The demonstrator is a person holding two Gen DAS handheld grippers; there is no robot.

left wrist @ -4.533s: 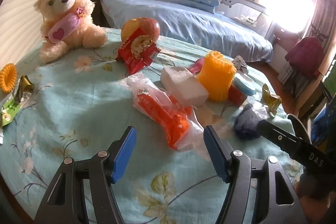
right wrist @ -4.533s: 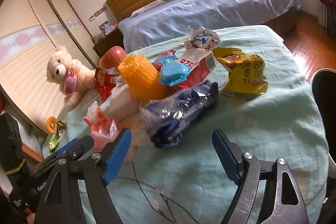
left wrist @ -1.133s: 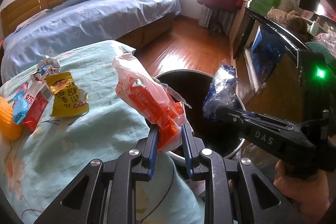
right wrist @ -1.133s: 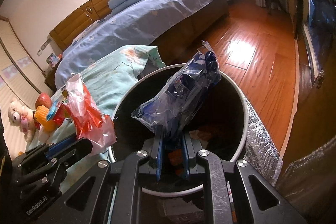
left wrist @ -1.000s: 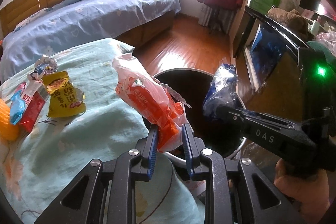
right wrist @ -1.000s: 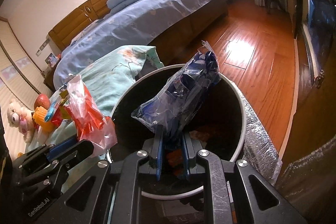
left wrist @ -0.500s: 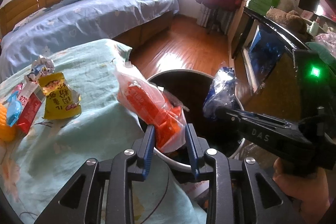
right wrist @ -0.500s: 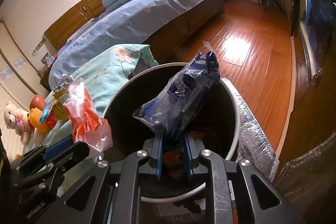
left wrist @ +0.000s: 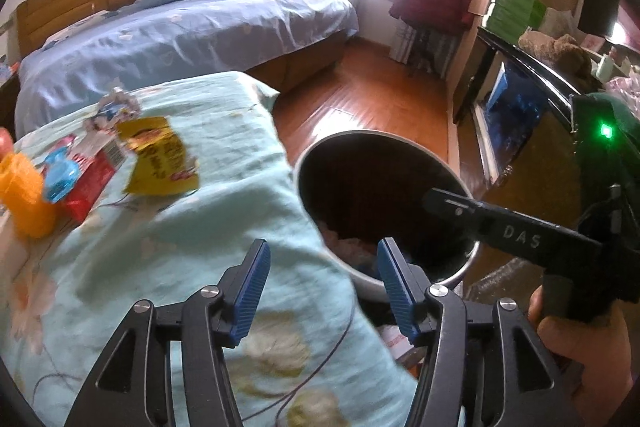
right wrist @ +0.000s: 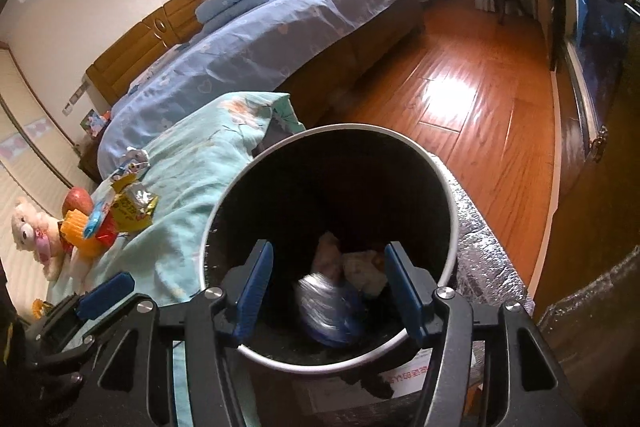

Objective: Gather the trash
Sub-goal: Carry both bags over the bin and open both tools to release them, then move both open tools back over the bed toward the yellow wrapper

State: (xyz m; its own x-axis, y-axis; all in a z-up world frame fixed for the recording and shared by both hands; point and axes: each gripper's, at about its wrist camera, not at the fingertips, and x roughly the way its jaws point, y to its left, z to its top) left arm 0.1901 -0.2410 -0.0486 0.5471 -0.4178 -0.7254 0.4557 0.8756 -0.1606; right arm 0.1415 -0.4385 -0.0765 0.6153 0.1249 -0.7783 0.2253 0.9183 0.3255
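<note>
Over the bin [right wrist: 448, 195], both the left gripper [left wrist: 322, 287] and right gripper [right wrist: 328, 287] are spread, empty; the yellow wrapper [left wrist: 160, 159] could be snagged and knocked floorward on return.

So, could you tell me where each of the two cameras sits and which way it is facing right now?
Left wrist: on the left gripper, facing along open fingers over the quilted table to the trash bin; the right gripper and hand show.
Right wrist: on the right gripper, looking down into the trash bin at a blue wrapper; the left gripper shows.
Shared: bin, yellow packet, blue bed.
</note>
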